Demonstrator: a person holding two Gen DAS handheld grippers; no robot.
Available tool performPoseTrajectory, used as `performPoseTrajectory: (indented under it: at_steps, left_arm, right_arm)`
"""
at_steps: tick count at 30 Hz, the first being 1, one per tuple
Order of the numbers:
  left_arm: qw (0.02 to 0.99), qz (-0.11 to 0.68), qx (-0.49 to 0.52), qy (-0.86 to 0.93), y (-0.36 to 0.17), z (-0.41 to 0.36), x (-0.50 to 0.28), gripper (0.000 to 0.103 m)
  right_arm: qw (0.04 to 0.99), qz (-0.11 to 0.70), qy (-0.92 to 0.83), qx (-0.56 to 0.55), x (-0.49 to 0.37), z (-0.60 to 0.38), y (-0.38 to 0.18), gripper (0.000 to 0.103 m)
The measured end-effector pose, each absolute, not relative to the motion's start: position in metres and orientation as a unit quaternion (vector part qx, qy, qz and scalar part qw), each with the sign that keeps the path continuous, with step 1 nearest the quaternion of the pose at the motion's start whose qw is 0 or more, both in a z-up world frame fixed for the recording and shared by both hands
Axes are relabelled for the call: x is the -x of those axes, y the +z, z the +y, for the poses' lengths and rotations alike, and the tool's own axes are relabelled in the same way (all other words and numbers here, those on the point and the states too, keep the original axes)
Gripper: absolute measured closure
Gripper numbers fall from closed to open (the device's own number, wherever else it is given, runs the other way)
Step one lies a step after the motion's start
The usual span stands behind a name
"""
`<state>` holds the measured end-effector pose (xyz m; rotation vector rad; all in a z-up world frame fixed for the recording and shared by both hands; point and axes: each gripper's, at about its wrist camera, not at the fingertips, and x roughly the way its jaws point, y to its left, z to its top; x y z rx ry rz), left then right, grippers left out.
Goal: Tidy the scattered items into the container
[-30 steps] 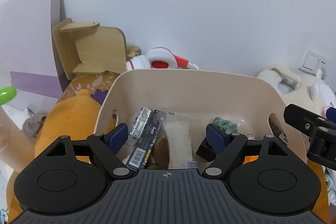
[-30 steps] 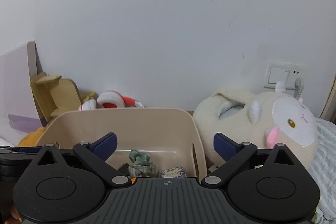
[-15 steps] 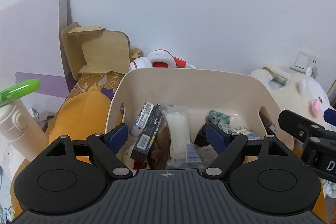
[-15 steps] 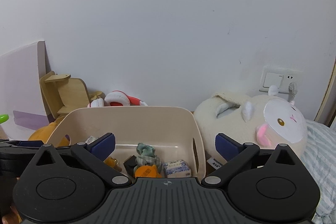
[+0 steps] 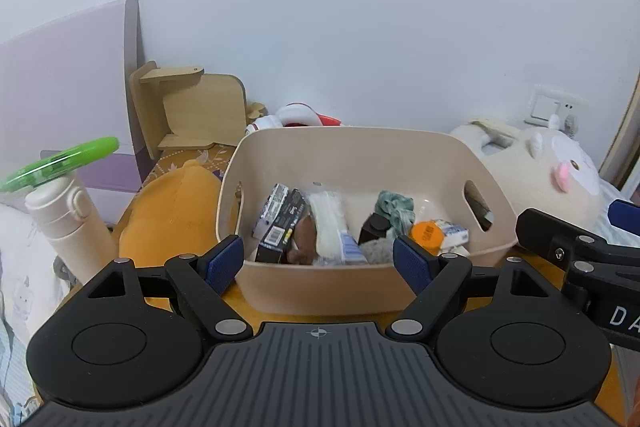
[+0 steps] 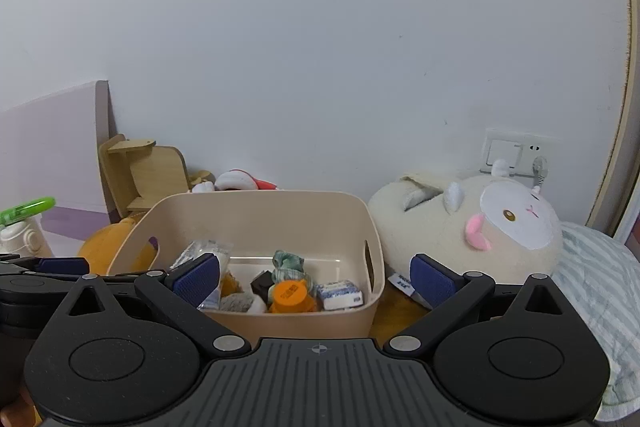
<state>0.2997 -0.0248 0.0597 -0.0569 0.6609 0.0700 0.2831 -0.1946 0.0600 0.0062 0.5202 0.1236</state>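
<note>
A beige plastic bin (image 5: pixel 360 155) (image 6: pixel 260 211) stands on the wooden table against the wall. Inside lie several items: dark barcode boxes (image 5: pixel 280 223), a white packet (image 5: pixel 330 223), a green cloth (image 5: pixel 394 205) (image 6: pixel 286 261), an orange-capped jar (image 5: pixel 427 234) (image 6: pixel 290 293) and a small white-blue box (image 6: pixel 340 293). My left gripper (image 5: pixel 318 261) hangs open just in front of the bin's near wall, nothing between its blue pads. My right gripper (image 6: pixel 314 277) is open too, in front of the bin's right half, and shows at the right edge of the left wrist view.
A white bottle with a green loop (image 5: pixel 68 215) stands left of the bin beside an orange plush (image 5: pixel 172 211). A wooden stand (image 5: pixel 192 111) and red-white headphones (image 5: pixel 296 115) sit behind. A cream sheep plush (image 6: pixel 480 223) and striped bedding (image 6: pixel 600 287) lie to the right.
Both grippers have drawn back and slightly up from the bin, so its whole rim and front wall now show. Both stayed open and empty.
</note>
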Motion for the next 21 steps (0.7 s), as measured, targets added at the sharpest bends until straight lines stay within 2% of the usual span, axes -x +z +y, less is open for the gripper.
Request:
performPoseTrajectory:
  at_steps: [21]
  left_arm:
    - [0.961,0.275,0.023,0.013,0.071,-0.04,-0.184,0.02]
  right_arm:
    - [0.976,0.203,0.073,-0.026,-0.165,-0.22,0.072,0.0]
